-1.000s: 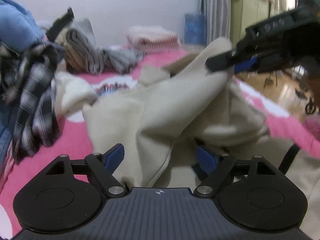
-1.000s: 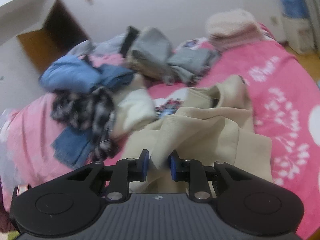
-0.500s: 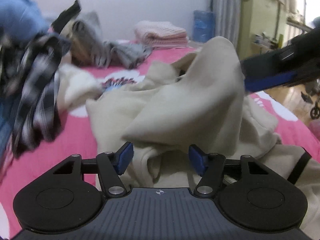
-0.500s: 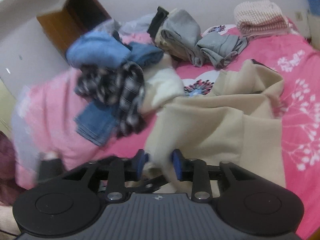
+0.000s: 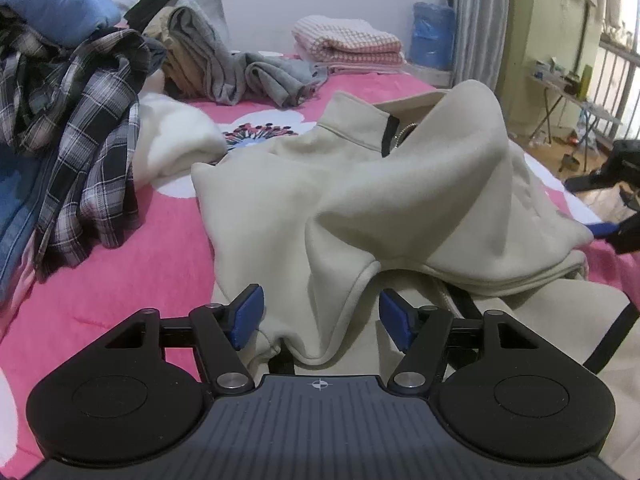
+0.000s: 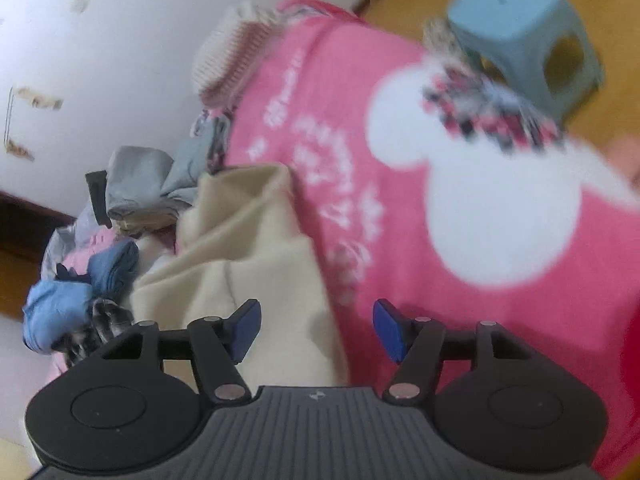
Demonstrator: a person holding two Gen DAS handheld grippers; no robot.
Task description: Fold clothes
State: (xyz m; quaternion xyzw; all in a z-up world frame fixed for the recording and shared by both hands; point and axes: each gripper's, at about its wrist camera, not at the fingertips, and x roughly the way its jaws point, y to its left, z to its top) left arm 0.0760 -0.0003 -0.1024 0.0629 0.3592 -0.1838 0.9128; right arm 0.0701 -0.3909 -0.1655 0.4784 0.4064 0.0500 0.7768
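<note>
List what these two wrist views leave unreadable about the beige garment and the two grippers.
- Beige garment, left wrist view: its near hem lies hidden behind the left gripper, and the folded-over flap covers the layers beneath.
- Right gripper, left wrist view: cut off by the right edge.
- Right wrist view: motion blur smears the pink bedspread print and the blue stool.

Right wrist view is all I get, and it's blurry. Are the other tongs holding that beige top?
Observer: No. The left tongs are open. A fold of the beige top lies between them, ungripped.
Visitor: Does the top have a collar?
Observer: Yes, a stand-up collar with a zipper at its opening, on the far side.
Visitor: What's beyond the bed?
Observer: A blue bin stands beside a grey curtain.
</note>
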